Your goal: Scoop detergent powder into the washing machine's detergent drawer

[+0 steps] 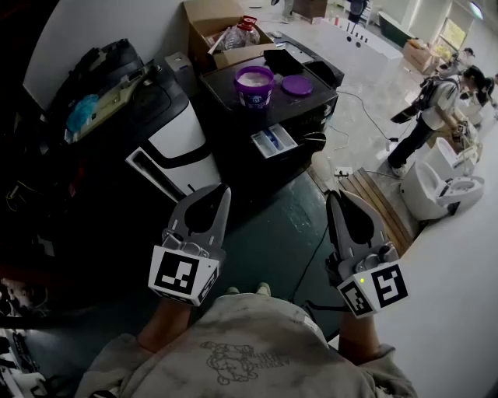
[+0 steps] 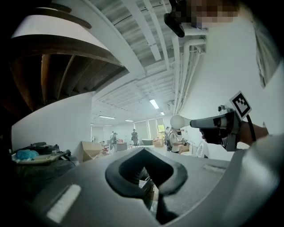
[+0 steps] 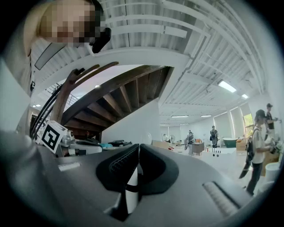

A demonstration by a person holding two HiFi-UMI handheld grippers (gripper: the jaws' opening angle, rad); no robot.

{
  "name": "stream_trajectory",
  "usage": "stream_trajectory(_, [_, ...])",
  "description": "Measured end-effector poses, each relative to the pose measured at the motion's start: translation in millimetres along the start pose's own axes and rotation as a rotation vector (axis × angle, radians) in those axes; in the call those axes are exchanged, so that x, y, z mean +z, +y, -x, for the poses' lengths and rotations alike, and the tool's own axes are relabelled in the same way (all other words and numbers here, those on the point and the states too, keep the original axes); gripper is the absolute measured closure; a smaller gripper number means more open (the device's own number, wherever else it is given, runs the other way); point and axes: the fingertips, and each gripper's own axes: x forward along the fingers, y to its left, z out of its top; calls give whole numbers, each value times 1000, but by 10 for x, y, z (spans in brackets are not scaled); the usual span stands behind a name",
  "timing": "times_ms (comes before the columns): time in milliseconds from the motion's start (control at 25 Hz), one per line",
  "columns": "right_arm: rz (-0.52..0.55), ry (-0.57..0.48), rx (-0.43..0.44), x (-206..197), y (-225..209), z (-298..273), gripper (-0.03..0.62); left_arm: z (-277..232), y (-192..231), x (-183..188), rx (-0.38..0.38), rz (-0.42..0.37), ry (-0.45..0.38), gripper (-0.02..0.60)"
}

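While we hold both close to our body, left tongs [image 1: 223,190] are closed and empty and right tongs [image 1: 335,196] clamp a white scoop [image 3: 132,199]. The open detergent tub [image 1: 254,85] sits atop the washing machine [image 1: 315,105], above the pulled-out drawer [image 1: 274,141].

Head view looks steeply down; both gripper views face forward, low; all share the cardboard box [image 1: 206,15]

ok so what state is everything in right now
detergent tub: open, powder inside
purple lid: off, lying beside the tub
detergent drawer: pulled out
left tongs: shut, empty
right tongs: shut on white scoop
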Motion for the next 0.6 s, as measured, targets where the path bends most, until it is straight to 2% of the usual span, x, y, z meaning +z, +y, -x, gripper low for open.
stream_trajectory(240, [-44, -3, -3, -5, -16, 89, 560, 39, -64, -4, 3, -4, 5, 581])
stream_trajectory(600, [-33, 19, -10, -65, -83, 273, 560, 77, -283, -15, -5, -20, 11, 581])
